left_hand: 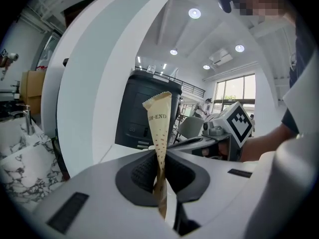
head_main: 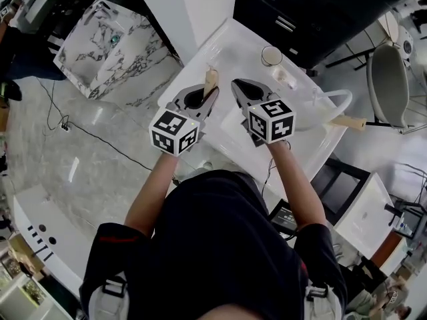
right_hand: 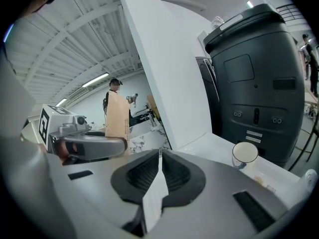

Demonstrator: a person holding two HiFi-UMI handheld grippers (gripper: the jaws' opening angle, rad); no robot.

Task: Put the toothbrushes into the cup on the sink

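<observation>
My left gripper (head_main: pixel 212 93) is shut on a tan paper-wrapped toothbrush (head_main: pixel 211 80), which stands upright out of the jaws. In the left gripper view the same tan packet (left_hand: pixel 159 128) is clamped between the pads of the left gripper (left_hand: pixel 160 156). My right gripper (head_main: pixel 237 87) hovers beside it to the right. In the right gripper view the right gripper (right_hand: pixel 159 156) is shut on a thin white flat packet (right_hand: pixel 154 193). The white cup (head_main: pixel 271 56) stands farther back on the white sink counter (head_main: pixel 227 45); it also shows as the cup (right_hand: pixel 244 153) ahead and to the right.
Another tan wrapped toothbrush (head_main: pixel 350 121) lies on the sink's right edge beside a curved white faucet (head_main: pixel 333 99). Small items (head_main: pixel 285 79) lie near the cup. A black cabinet (head_main: pixel 313 9) stands behind, a marble basin (head_main: pixel 107 45) to the left and a chair (head_main: pixel 390 85) to the right.
</observation>
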